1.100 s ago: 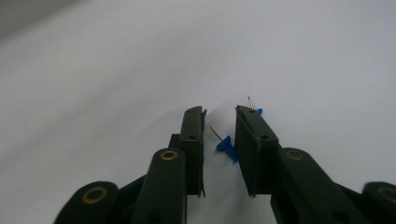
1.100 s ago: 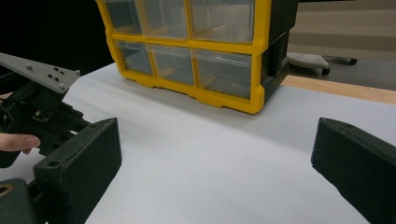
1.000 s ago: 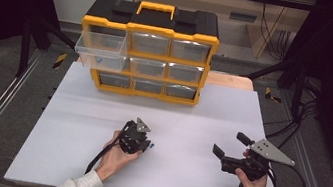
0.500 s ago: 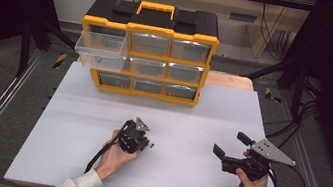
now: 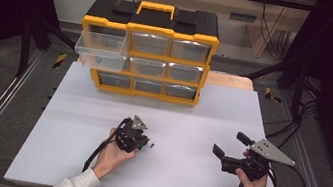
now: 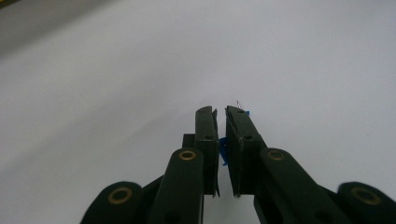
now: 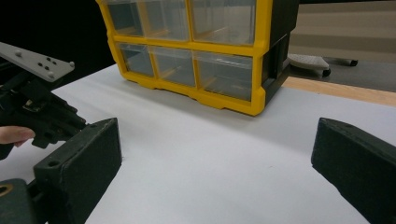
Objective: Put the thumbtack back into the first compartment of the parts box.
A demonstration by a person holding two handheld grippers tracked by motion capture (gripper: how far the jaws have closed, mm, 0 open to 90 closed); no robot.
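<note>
A small blue piece (image 6: pixel 224 148) sits pinched between the nearly closed fingers of the left gripper (image 5: pixel 133 136), which have just been closing on it low over the white table (image 5: pixel 185 122). The right gripper (image 5: pixel 229 149) rests well apart to the right, its fingers wide open and empty. Behind stands the yellow drawer cabinet (image 5: pixel 147 50), its top-left drawer (image 5: pixel 100 50) pulled out.

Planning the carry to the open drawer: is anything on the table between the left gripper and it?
Nothing visible: bare white table lies between the left gripper, shut on a small blue part, and the open drawer.
</note>
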